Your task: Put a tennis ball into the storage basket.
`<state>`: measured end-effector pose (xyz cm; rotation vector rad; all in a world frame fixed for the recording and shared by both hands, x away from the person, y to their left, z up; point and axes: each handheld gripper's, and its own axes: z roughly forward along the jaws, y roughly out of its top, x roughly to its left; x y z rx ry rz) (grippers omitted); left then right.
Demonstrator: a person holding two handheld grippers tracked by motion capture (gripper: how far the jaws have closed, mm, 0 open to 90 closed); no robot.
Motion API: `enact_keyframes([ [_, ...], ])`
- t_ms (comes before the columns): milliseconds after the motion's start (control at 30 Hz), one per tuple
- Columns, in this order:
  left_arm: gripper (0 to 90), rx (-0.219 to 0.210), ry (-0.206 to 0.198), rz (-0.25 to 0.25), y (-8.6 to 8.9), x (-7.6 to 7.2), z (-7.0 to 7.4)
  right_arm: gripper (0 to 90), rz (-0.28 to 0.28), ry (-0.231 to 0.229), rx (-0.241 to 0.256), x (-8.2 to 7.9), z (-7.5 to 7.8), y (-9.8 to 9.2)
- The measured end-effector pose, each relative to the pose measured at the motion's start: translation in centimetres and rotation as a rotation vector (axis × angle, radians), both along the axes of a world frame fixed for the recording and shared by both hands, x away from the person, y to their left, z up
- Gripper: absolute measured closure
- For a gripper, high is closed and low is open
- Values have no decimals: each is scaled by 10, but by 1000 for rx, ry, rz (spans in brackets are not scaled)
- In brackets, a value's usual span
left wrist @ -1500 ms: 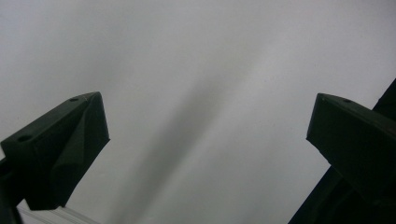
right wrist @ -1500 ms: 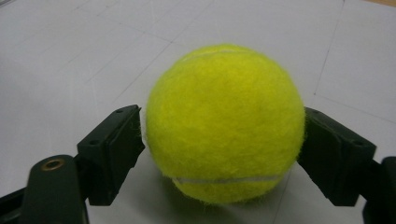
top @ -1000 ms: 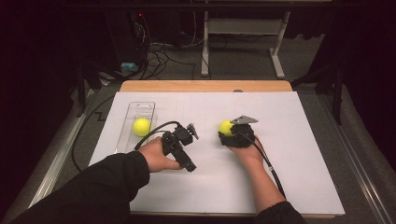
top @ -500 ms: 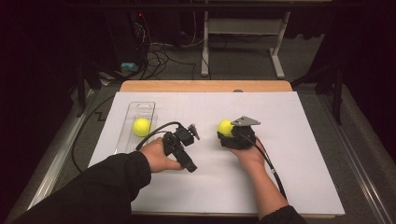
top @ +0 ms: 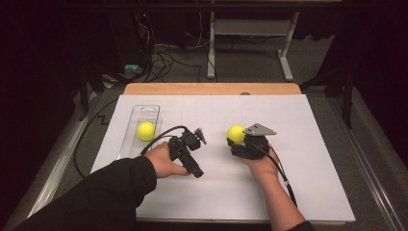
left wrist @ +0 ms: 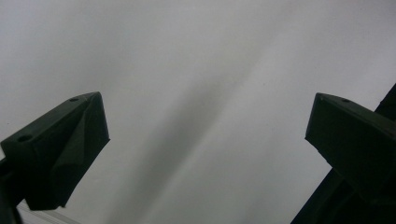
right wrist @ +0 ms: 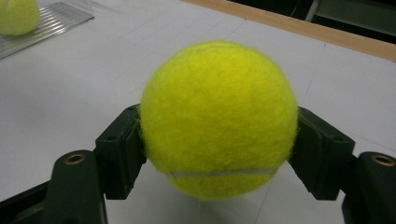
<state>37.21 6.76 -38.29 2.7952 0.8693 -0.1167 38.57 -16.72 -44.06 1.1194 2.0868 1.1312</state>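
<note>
A yellow tennis ball (right wrist: 218, 93) sits between the black jaws of my right gripper (right wrist: 219, 144), which is shut on it just above the white table top. In the high view this ball (top: 235, 133) is at the table's middle, in front of the right hand. A second tennis ball (top: 146, 130) lies in a clear plastic tray (top: 144, 111) at the left. My left gripper (left wrist: 205, 116) is open, its jaws far apart over bare white surface with nothing between them. In the high view the left gripper (top: 191, 144) is just right of the tray.
White paper (top: 298, 183) covers the table, with a wooden edge (top: 211, 88) at the far side. The tray and its ball (right wrist: 16, 14) show at the top left of the right gripper view. Cables trail from both grippers toward the near edge.
</note>
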Motion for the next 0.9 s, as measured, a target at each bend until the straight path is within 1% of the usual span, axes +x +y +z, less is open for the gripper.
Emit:
enact_keyframes([
  [100, 4, -5, 0, 1, -1, 0, -1, 276, 4, -7, -3, -6, 1, -3],
  [133, 4, -4, 0, 1, -1, 0, -1, 276, 3, -12, -6, -11, 2, -5],
  [200, 5, -4, 1, 1, -1, 0, -1, 276, 1, -15, -10, -13, 2, -6],
  [233, 4, -5, 4, 1, -1, 0, -1, 276, -5, -22, -7, -18, 2, -10],
  [300, 4, -2, 3, 5, 0, 1, -1, 276, -6, -21, -3, -20, 2, -11],
  [367, 5, -3, 6, 10, 1, 1, -1, 276, -9, -21, -4, -27, 0, -16],
  [467, 5, -3, 6, 10, 1, 1, 0, 276, -10, -18, -2, -31, 0, -19],
  [500, 5, -2, 4, 10, 1, 1, -1, 276, -14, -18, 0, -37, -2, -22],
  [533, 5, -2, 4, 10, 1, 1, -1, 276, -14, -18, 0, -37, -2, -22],
  [567, 5, -1, 4, 11, 0, 1, -1, 276, -17, -20, 1, -41, -3, -24],
  [633, 5, 1, 2, 13, 0, 1, -1, 276, -18, -21, 1, -43, -4, -24],
  [767, 5, 4, 4, 11, 0, 0, -1, 275, -21, -21, -5, -54, -8, -30],
  [800, 5, 2, 3, 13, 0, 0, -1, 275, -21, -21, -5, -54, -8, -30],
  [867, 5, 3, 4, 15, 1, 1, -1, 275, -25, -21, 3, -58, -9, -33],
  [900, 5, 5, 7, 15, 1, 2, -1, 275, -27, -18, 8, -62, -11, -37],
])
